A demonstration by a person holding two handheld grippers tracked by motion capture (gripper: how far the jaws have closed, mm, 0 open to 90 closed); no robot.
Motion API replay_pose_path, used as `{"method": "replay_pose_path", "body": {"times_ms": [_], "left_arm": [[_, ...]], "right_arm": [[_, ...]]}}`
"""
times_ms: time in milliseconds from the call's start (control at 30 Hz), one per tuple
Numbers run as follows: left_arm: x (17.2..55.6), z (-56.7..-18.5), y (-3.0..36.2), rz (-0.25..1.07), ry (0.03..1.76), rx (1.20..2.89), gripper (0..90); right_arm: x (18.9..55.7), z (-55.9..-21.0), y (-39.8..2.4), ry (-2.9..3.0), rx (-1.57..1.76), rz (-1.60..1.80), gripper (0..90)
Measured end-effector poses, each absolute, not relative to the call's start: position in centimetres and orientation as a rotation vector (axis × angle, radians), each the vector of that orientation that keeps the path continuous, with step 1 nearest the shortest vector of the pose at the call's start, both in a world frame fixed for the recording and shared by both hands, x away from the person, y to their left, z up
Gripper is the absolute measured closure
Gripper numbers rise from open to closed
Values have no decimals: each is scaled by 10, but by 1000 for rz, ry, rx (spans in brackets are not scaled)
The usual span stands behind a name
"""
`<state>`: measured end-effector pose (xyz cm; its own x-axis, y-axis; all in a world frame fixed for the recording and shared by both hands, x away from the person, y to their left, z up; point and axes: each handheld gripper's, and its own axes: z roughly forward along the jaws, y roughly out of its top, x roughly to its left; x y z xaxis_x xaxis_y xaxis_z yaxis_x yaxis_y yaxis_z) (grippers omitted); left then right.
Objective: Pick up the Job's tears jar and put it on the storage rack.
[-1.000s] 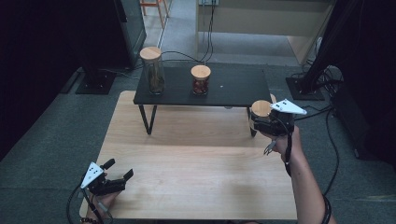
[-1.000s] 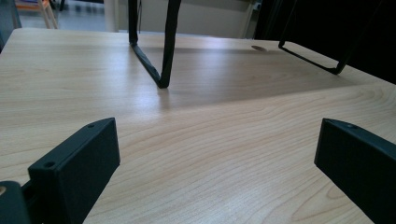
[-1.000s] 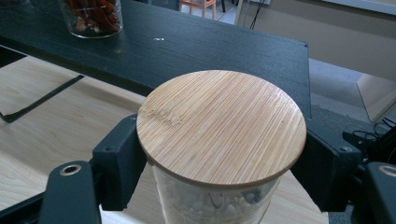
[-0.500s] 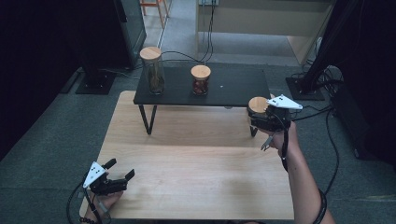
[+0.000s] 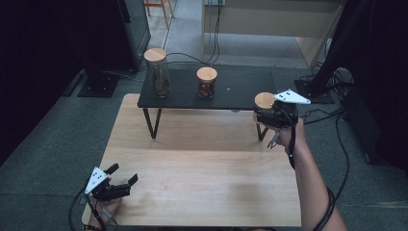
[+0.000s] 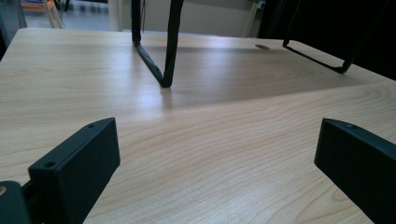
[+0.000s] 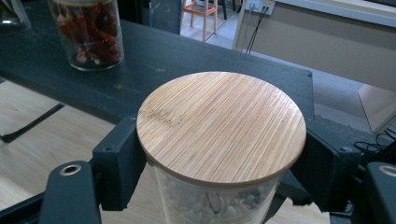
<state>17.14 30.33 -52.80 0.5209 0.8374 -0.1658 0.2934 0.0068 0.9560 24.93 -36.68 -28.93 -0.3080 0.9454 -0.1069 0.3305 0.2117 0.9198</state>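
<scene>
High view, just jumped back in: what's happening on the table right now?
The right tongs are shut on a clear glass jar with a round bamboo lid, holding it beside the right end of the low black shelf. Two more bamboo-lidded jars, a tall one and a short one with red contents, stand on that shelf. The left tongs are open, holding nothing, on the light wooden table.

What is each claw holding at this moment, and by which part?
The right claw grips a glass jar by its sides just under the bamboo lid. The left claw stands open over the wooden table, holding nothing.
</scene>
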Motion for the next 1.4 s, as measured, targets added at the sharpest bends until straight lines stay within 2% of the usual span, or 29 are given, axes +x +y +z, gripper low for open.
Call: {"method": "replay_pose_path", "body": {"times_ms": [767,1400], "left_arm": [[173,-529,307,542,1000,1547,2],[174,-530,310,525,1000,1535,2]], "right_arm": [[273,-274,-356,1761,1174,1106,250],[316,-279,-341,1749,1230,1133,250]]}}
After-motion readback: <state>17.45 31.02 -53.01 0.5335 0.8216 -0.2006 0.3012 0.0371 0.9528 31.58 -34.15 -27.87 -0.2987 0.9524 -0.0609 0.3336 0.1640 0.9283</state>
